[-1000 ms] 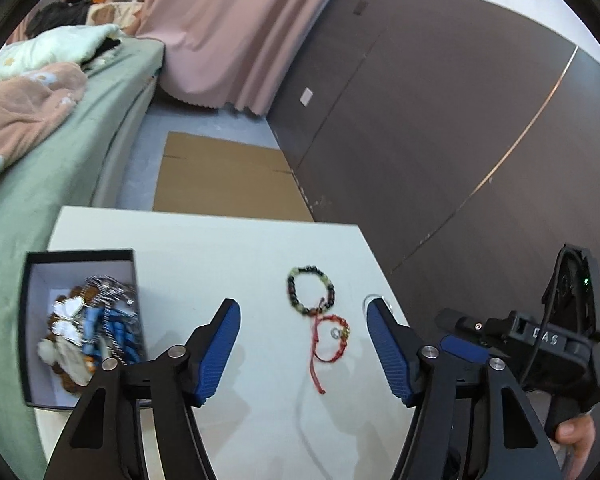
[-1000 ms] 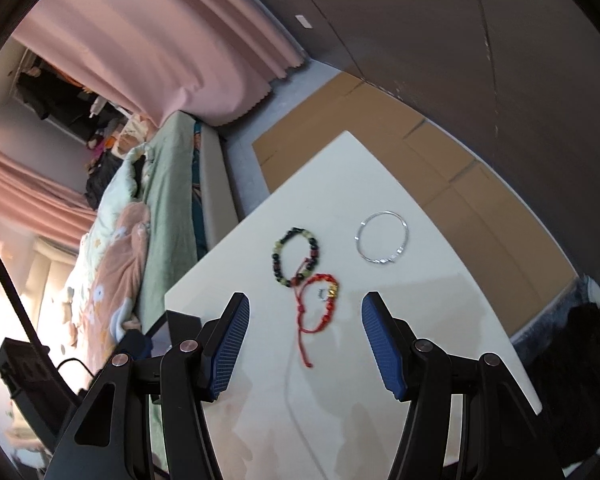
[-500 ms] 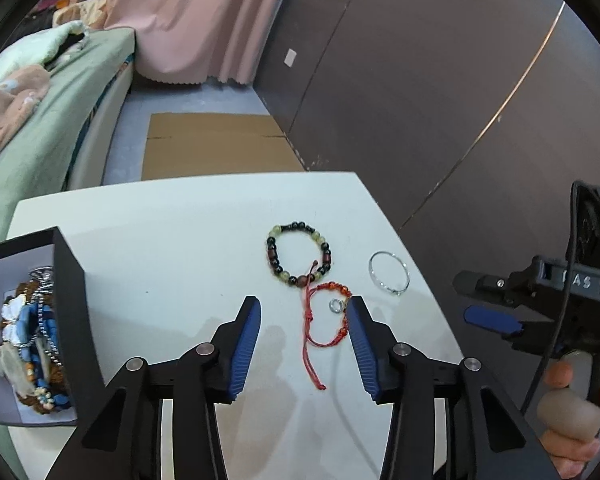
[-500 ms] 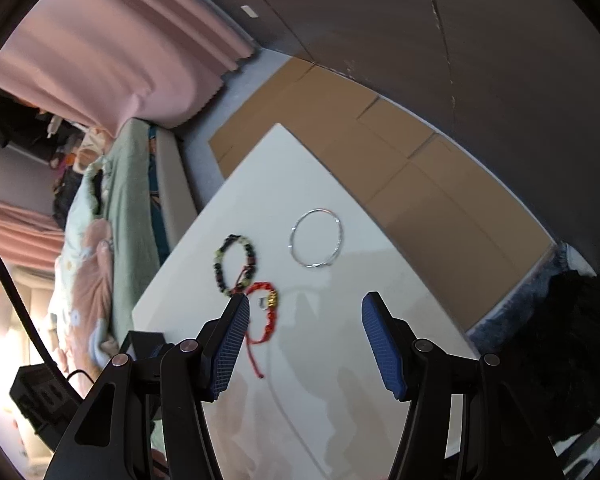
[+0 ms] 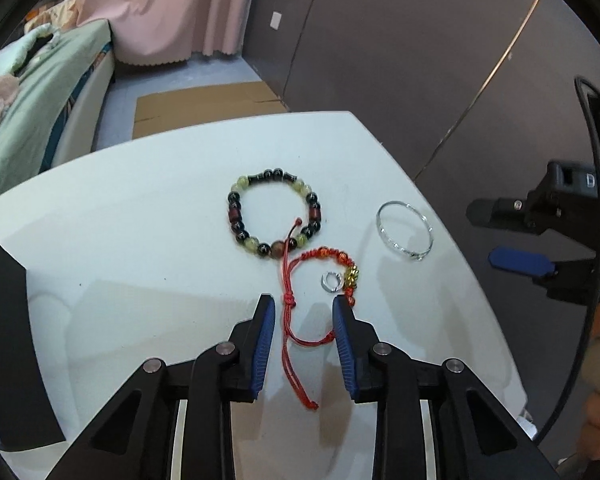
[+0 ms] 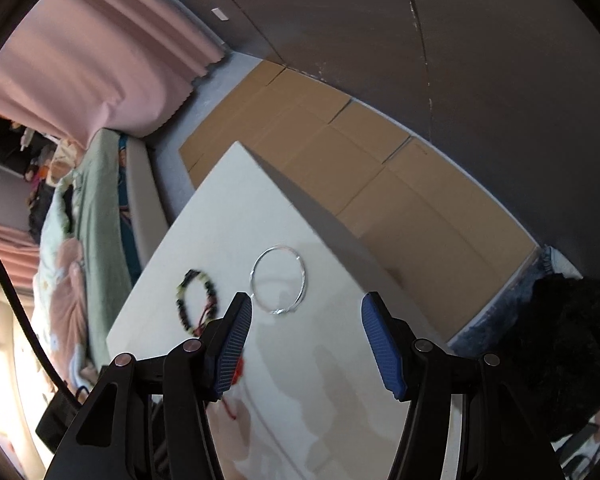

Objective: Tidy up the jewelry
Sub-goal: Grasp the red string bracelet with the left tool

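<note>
- The left gripper [image 5: 304, 312] hung low over the white table [image 5: 140, 240], its blue pads [image 5: 265, 344] set narrow but not closed, straddling the red cord bracelet [image 5: 300, 312]; I could not tell whether the pads touched the cord.
- Taking that bracelet as the landmark: the beaded bracelet [image 5: 274, 214] lay just beyond it, with a red cord end crossing its near beads; a small silver ring [image 5: 331, 282] sat inside the red loop, just beside the gold beads [image 5: 352, 276]; the silver bangle [image 5: 405, 236] lay apart to its right.
- The dark box [image 5: 8, 320] stood well to the bracelet's left, at the table's left edge; its inside was out of view.
- The step in hand seemed to be picking up the red cord bracelet. To do it well, the pads should close on the knotted cord low against the tabletop, keeping clear of the ring.
- A slow, straight lift would probably be wise, since the crossing cord end could drag the beaded bracelet and the ring might be flicked away.
- The right gripper [image 6: 306, 340] was spread wide and held nothing, hovering near the bangle, right of the bracelet.
</note>
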Tool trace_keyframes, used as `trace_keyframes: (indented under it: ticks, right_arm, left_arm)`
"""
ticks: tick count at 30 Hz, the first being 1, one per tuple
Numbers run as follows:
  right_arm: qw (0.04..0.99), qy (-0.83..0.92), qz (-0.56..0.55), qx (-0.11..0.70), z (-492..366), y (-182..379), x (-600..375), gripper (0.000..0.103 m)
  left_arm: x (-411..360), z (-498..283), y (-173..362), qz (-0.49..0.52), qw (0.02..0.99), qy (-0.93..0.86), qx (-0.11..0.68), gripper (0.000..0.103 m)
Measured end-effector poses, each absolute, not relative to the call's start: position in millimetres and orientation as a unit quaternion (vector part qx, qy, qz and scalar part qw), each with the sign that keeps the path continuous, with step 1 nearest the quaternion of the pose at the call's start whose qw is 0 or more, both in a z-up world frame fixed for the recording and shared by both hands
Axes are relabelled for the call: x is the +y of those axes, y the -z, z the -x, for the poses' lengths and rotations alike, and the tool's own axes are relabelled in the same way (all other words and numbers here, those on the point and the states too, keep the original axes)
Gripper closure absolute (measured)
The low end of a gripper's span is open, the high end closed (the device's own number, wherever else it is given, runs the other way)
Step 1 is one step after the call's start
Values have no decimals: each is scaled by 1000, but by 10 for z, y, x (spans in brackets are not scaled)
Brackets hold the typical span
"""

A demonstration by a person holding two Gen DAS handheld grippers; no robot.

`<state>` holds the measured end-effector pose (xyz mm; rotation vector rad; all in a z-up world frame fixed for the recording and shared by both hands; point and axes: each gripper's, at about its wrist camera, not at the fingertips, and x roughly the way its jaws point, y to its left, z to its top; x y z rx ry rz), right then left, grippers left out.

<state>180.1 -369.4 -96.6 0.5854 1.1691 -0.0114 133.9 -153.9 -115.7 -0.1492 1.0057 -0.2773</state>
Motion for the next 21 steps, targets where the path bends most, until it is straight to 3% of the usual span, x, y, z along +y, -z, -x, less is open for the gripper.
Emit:
trace_keyframes:
  ticks: [2,4,6,13,17,21]
  right_arm:
    - [791,9,-270,548,-1844,1008,-3707,44]
    - [789,13,-265,554,-1886,1046,-3697,44]
    - [787,17,-258,559,-1920,1080,-3680,44]
    - [803,-17,-235,547,-1952,996,-3512,44]
    - [813,-60,-213,539,-1985,951,-3339,66]
    - [815,-81,-190,542,-2051,971,-3198,67]
  left_arm:
    - [-1590,-1320,1155,47,869,119,479,79]
    - [-1609,-1305,1160,36,873,96,477,92]
    - [-1636,-1294,1167,23,877,85,473,98]
    - [-1430,-1289,1096,63,869,93,482,101]
    - [-1304,-1258,909,81,876,103,465,101]
    - [-1211,-1264,798,99,879,104,455,102]
